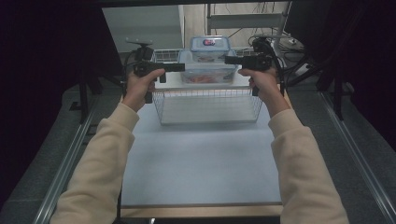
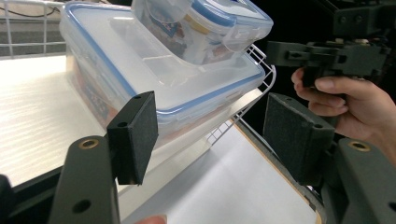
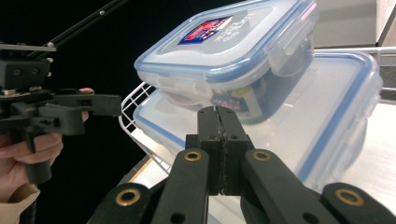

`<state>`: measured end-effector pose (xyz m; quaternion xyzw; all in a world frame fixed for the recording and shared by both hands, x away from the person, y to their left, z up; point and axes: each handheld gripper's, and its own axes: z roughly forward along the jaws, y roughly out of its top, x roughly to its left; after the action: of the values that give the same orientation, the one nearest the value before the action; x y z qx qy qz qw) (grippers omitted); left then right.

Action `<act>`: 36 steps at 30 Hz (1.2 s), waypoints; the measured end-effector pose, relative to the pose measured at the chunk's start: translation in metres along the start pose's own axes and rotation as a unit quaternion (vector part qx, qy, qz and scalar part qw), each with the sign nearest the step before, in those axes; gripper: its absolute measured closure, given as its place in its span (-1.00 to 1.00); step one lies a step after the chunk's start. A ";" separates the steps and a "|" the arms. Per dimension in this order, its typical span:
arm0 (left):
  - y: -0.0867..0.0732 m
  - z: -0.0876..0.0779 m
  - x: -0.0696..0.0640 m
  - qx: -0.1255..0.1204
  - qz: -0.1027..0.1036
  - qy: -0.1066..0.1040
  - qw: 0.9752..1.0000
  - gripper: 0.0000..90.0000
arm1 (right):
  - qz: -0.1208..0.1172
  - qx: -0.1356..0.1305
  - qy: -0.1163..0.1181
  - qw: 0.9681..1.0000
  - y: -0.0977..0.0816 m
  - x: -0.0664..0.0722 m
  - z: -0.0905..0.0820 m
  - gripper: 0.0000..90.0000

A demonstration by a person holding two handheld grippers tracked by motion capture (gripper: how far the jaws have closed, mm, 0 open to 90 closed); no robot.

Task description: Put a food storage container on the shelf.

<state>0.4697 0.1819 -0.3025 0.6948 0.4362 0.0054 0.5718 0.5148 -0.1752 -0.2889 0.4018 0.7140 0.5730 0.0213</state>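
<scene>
A large clear container with a blue-rimmed lid [image 1: 208,72] stands at the far side of the table, and a smaller lidded container [image 1: 210,45] sits on top of it. My left gripper [image 1: 180,67] points in from the left, level with the large container [image 2: 140,65]. Its jaws are open with nothing pinched, and its left pad [image 2: 135,135] is close in front of that container's corner. My right gripper [image 1: 229,59] points in from the right with its jaws shut and empty [image 3: 218,116], just short of the small container [image 3: 229,51].
A white wire basket [image 1: 208,106] stands on the pale table in front of the containers. A wire rim [image 2: 261,60] runs beside the large container. Dark frames and cables line both sides, with shelving behind.
</scene>
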 end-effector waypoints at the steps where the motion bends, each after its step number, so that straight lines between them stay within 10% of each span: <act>1: -0.001 0.000 0.000 -0.001 -0.001 0.001 1.000 -0.22 | 0.001 -0.003 0.000 1.000 -0.001 0.000 -0.003 0.99; 19: -0.037 -0.020 -0.006 -0.011 0.009 -0.003 1.000 -0.21 | 0.001 -0.005 0.009 1.000 -0.043 -0.011 -0.054 0.99; 36: -0.123 -0.030 -0.014 -0.008 0.007 -0.021 1.000 -0.22 | 0.009 0.004 0.036 0.999 -0.133 -0.025 -0.085 0.98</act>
<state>0.3726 0.1927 -0.3838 0.6931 0.4188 -0.0018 0.5868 0.4173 -0.2608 -0.3816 0.3872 0.7129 0.5845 -0.0113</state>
